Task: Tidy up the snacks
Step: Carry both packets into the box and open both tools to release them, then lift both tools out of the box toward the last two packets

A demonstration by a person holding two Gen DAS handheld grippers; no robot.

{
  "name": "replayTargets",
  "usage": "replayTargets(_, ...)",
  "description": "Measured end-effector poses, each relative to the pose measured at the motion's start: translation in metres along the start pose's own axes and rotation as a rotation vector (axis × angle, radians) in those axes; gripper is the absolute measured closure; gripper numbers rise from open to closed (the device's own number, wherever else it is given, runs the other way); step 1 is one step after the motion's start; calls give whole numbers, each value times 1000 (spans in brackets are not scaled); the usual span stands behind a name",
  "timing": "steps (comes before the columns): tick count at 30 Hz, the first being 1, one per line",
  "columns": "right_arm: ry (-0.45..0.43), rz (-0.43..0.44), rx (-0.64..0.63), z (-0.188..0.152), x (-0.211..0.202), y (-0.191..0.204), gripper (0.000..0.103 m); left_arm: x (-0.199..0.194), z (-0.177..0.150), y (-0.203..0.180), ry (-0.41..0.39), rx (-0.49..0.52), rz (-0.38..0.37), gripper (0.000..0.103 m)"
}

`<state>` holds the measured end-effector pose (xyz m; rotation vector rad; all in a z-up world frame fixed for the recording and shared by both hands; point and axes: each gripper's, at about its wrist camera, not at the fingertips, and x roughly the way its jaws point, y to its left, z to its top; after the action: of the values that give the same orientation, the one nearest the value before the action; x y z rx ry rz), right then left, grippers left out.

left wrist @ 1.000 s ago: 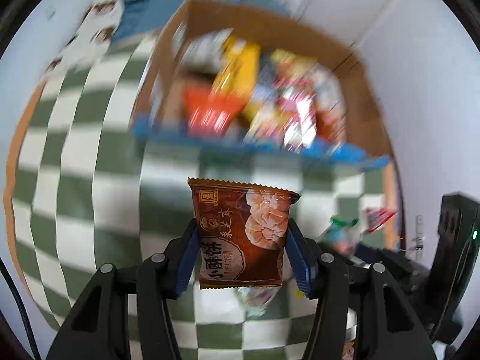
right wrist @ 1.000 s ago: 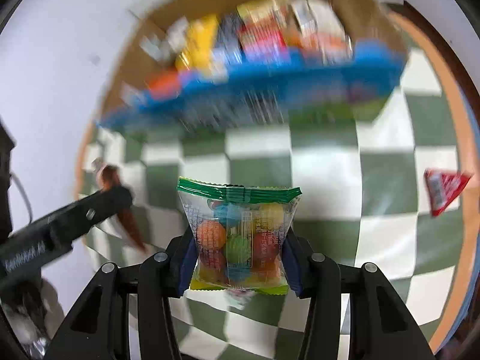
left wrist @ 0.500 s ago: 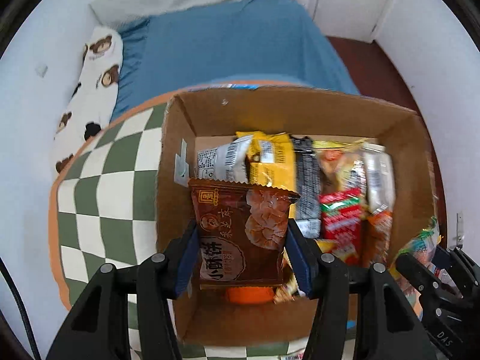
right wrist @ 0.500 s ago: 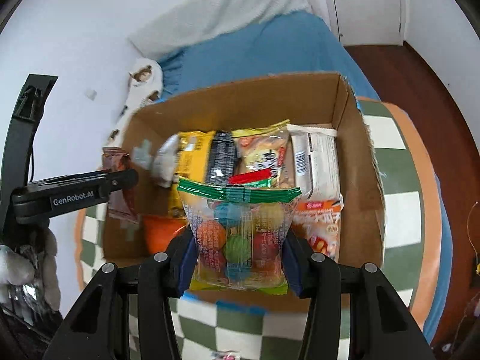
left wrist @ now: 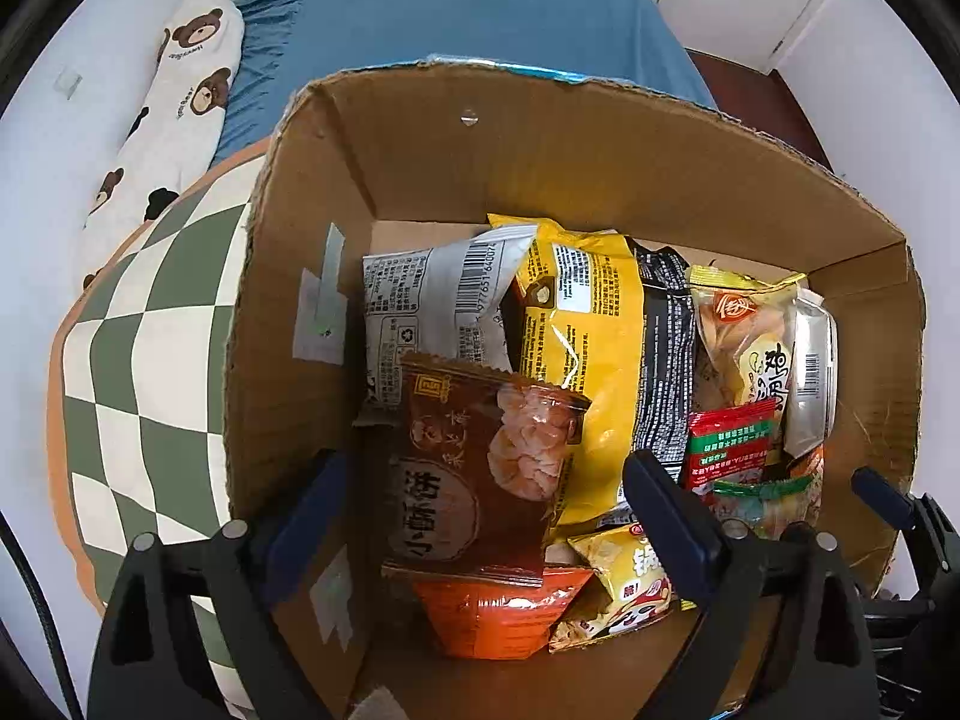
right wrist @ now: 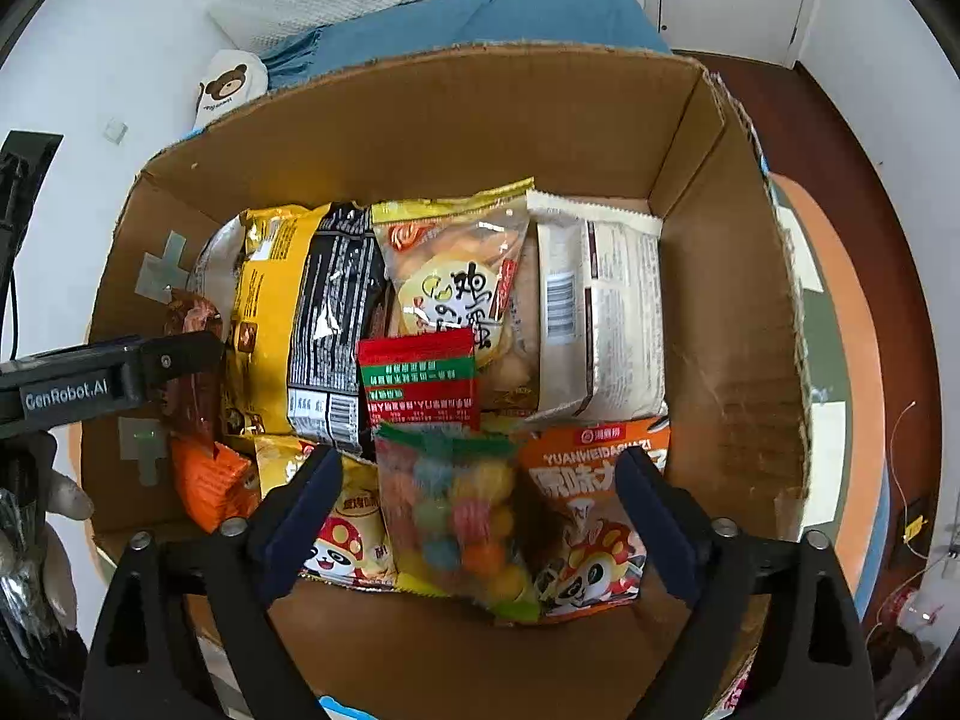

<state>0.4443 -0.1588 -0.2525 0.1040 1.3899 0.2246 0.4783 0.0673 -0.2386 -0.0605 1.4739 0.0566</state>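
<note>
Both grippers hang over an open cardboard box full of snack packets. My left gripper is open; the brown pastry packet sits free between its spread fingers, above an orange packet. My right gripper is open; the clear bag of coloured candy balls is blurred between its fingers, over the packets at the box's near side. The box also shows in the right wrist view, with the left gripper's finger and brown packet at its left.
The box stands on a green-and-white checked round table with an orange rim. A blue bed and a bear-print pillow lie behind. White walls stand at left and right. Dark wood floor lies to the right.
Both grippers rose from the table to above the box, then lowered toward it and opened. The brown packet and the candy bag have been let go.
</note>
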Motion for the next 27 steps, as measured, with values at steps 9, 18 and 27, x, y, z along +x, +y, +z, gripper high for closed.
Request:
replayTargets(9, -53, -23, 0, -2, -19, 5, 7, -26, -22, -14, -59, 10, -13, 9)
replayTargets(18, -129, -35, -14, -29, -53, 9, 7, -57, -68, -16, -158, 13, -20, 9)
replayTargets(27, -284, -79, -42, -70, -114, 13, 7, -108, -121, -14, -302, -5, -18, 9)
